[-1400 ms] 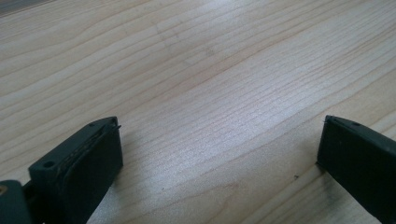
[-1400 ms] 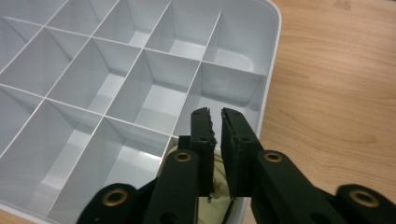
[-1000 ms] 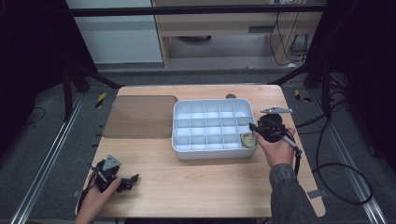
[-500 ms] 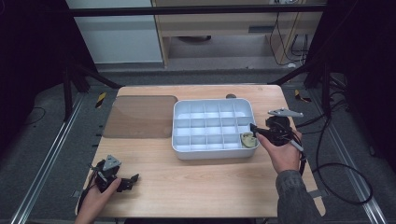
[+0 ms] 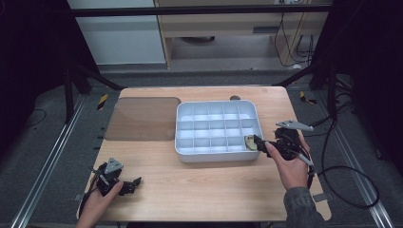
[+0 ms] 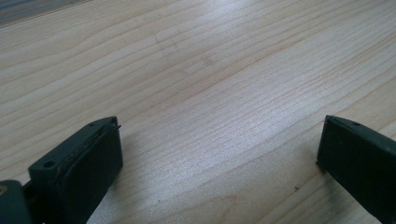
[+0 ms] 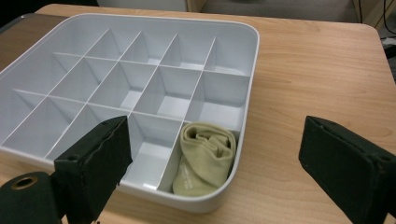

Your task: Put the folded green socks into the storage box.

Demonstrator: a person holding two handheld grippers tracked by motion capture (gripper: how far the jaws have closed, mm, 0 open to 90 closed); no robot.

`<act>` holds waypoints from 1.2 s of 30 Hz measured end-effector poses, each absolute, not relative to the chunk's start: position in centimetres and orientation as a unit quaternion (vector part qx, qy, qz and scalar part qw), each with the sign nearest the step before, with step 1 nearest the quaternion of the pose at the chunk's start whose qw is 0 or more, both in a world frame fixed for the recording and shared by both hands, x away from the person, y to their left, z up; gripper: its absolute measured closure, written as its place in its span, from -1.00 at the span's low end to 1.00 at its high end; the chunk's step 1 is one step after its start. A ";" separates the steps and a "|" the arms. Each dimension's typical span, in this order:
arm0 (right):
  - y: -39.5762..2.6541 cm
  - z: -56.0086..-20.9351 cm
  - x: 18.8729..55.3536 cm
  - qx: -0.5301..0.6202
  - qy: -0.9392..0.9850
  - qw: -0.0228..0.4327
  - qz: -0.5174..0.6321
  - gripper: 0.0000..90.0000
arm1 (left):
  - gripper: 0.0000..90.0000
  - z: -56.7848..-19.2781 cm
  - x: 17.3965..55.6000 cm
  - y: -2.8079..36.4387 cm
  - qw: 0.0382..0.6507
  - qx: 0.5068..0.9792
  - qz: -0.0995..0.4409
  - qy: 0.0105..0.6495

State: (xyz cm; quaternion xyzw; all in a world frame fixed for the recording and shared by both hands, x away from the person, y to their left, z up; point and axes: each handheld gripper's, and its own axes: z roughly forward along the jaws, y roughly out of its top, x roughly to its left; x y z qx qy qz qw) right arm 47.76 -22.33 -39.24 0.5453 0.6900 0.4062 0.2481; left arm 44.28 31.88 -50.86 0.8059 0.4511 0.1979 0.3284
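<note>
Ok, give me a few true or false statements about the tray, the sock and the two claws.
1. The sock lies in a corner compartment of the white tray. True.
2. The right claw is clamped on the sock. False: its jaws have just been opening and stand apart, with nothing between the pads.
3. The left claw is open over bare wooden table. True.
4. Every tray compartment holds a sock. False: the others in view are empty.

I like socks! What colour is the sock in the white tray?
Pale yellow-green sock, best seen in the right gripper view.
</note>
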 end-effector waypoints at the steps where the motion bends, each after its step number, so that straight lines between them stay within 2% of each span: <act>1: -22.3 -39.4 47.3 0.543 0.690 0.249 0.408 -0.80 | -1.00 -50.9 44.3 31.9 0.330 0.805 0.198 0.452; 8: -21.6 -41.6 44.2 0.517 0.715 0.272 0.384 -0.82 | -1.00 -50.9 44.2 31.8 0.330 0.804 0.199 0.453; 15: -20.9 -43.6 42.5 0.506 0.737 0.266 0.361 -0.80 | -1.00 -50.9 44.2 31.8 0.329 0.806 0.198 0.451; 27: -20.5 -47.1 41.7 0.476 0.758 0.278 0.348 -0.80 | -1.00 -50.9 44.1 31.8 0.330 0.805 0.198 0.452; 36: -20.3 -49.3 42.1 0.479 0.767 0.265 0.333 -0.80 | -1.00 -50.9 44.1 31.8 0.329 0.806 0.197 0.450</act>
